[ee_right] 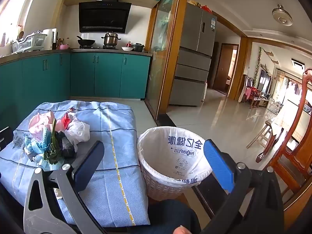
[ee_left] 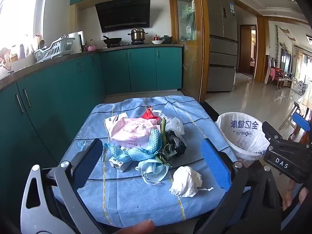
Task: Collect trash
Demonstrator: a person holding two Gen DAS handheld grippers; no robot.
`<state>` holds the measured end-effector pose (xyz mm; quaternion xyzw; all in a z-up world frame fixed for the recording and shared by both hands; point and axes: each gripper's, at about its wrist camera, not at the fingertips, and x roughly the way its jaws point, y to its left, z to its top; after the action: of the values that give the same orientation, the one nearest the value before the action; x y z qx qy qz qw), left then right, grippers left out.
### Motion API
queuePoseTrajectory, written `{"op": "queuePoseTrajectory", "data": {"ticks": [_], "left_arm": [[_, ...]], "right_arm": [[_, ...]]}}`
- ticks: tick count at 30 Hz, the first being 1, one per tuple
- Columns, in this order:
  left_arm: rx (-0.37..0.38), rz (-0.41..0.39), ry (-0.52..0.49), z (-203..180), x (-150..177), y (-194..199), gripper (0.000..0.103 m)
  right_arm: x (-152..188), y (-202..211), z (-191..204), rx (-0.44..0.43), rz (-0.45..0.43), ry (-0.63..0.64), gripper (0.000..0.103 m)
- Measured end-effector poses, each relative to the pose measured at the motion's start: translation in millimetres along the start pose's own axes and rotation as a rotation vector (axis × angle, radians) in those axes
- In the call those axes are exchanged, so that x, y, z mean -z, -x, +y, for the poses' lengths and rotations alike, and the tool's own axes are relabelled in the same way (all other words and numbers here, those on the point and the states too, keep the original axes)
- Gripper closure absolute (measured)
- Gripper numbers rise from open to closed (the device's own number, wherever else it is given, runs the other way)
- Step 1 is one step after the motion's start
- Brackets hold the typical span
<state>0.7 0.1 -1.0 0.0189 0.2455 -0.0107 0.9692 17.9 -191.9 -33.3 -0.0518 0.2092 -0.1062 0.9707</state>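
Teal kitchen cabinets backed a blue-clothed surface [ee_left: 136, 198] where the trash pile [ee_left: 144, 136] sat mid-frame, nothing collected yet: left gripper [ee_left: 154, 159] and right gripper [ee_right: 154, 167] both gaped empty, so next came a grab, then the lined bin [ee_right: 171, 156] at lower centre.

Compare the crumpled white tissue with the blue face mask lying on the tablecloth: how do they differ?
The crumpled white tissue is a bunched white wad; the blue face mask is pale blue, flatter, with loose ear loops. The tissue lies apart from the heap, nearer the camera; the mask sits at the heap's edge, partly under green leaves. Both rest on the blue tablecloth, ungripped.
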Motion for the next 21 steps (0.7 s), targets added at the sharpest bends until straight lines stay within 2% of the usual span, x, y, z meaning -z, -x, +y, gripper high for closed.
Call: {"op": "queuePoseTrajectory", "data": {"ticks": [9,10,21], "left_arm": [[0.028,-0.006,-0.009,16,1,-3,0.003],[-0.024,0.01,-0.02,4,0,-3,0.003],[-0.022,0.011,-0.031,-2,5,-5,0.003]], "right_arm": [[5,-9,4,-0.012,0.028,0.001,0.003],[4,-11,4,-0.014,0.033,-0.001,0.003],[3,-9,4,-0.017,0.033,0.002,0.003]]}}
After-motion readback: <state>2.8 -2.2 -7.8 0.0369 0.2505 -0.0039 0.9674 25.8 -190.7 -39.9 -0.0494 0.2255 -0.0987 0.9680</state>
